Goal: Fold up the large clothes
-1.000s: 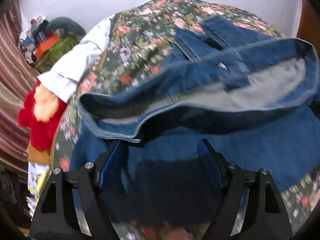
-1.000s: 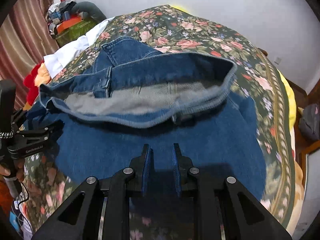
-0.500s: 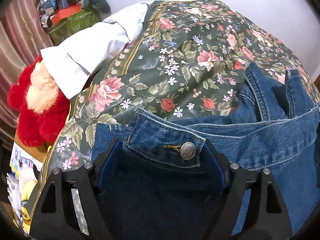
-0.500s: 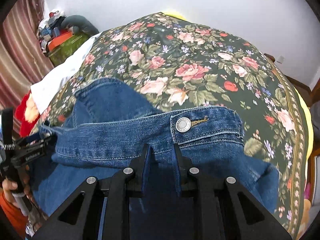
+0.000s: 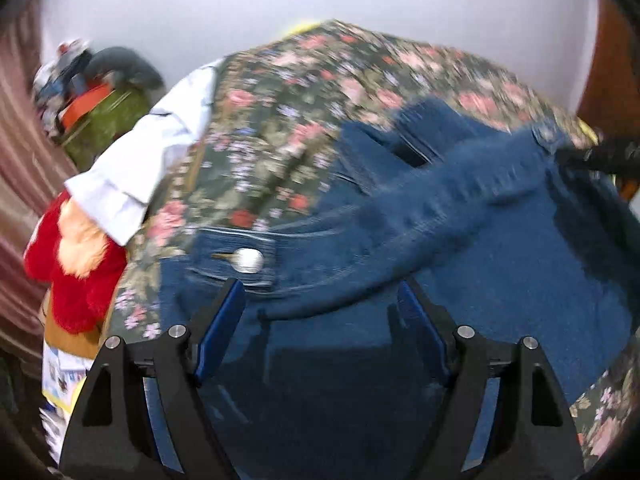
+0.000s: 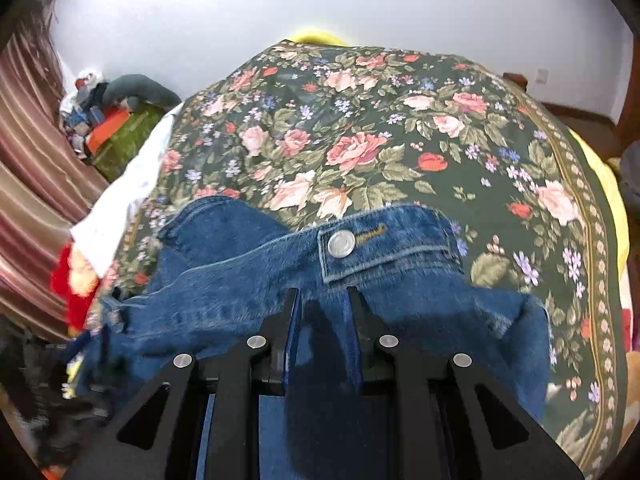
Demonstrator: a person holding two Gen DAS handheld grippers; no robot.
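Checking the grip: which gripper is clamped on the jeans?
The right gripper, fingers nearly together pinching the jeans; the left gripper is spread wide.

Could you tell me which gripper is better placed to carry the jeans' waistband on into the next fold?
Right. The right gripper has its jaws nearly shut on the jeans just below the waistband button. The left gripper stands wide open over the denim, gripping nothing.

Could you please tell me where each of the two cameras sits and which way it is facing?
Left wrist: on the left gripper, open, looking along its fingers over the jeans toward the wall.
Right wrist: on the right gripper, pinching denim below the metal button, facing the floral bedspread.
Both show jeans, bedspread, red plush toy.
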